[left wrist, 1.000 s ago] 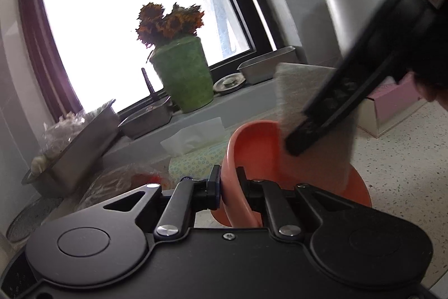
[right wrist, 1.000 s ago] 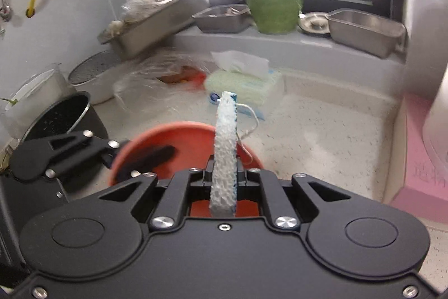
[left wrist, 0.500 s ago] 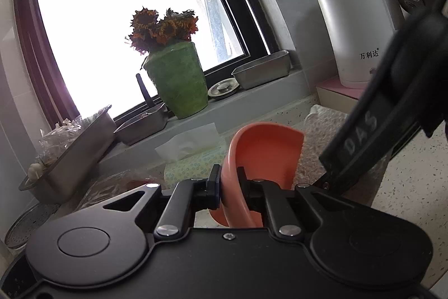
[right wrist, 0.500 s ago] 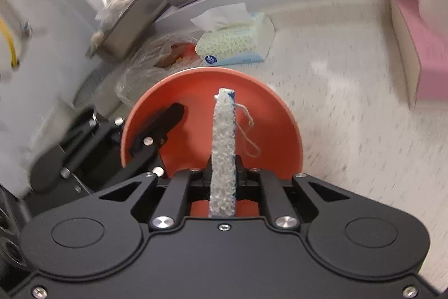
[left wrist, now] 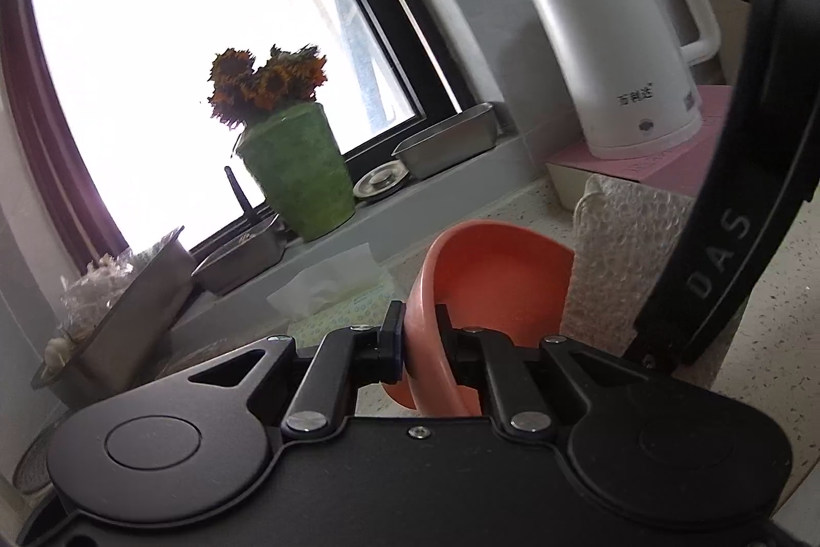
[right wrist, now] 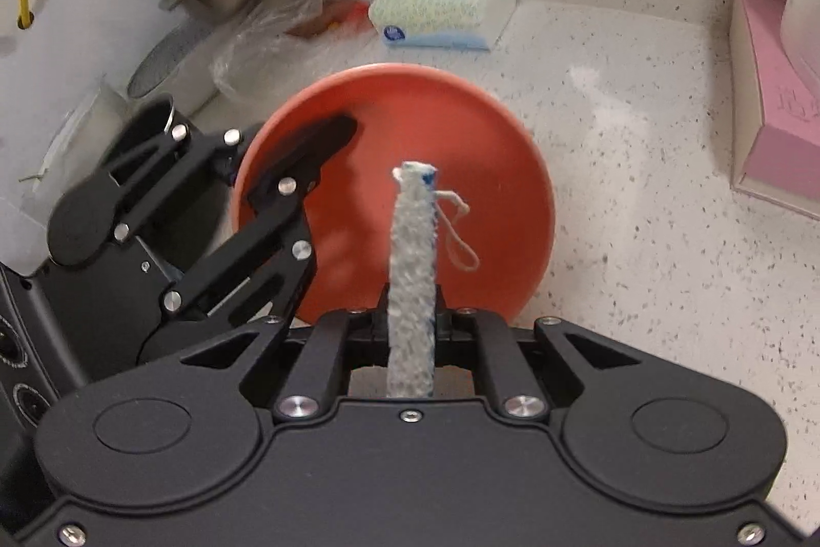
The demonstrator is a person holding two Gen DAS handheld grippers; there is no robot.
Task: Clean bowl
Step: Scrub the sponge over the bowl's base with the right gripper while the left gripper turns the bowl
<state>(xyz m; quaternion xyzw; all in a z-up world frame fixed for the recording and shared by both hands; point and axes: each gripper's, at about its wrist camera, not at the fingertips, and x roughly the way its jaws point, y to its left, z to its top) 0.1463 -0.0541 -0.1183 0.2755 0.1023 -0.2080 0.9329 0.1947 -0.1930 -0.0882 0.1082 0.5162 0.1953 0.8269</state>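
The left gripper (left wrist: pixel 417 342) is clamped on the near rim of the orange bowl (right wrist: pixel 435 147), holding it tilted over the speckled countertop (right wrist: pixel 640 188). The right gripper (right wrist: pixel 410 326) pinches a white dishcloth (right wrist: pixel 412 270) standing inside the bowl

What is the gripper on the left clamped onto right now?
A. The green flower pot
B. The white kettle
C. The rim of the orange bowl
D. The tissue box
C: in the left wrist view the left gripper has its jaws pinched on the rim of the orange bowl, with one finger reaching inside the bowl in the right wrist view, while the right gripper holds the cloth.
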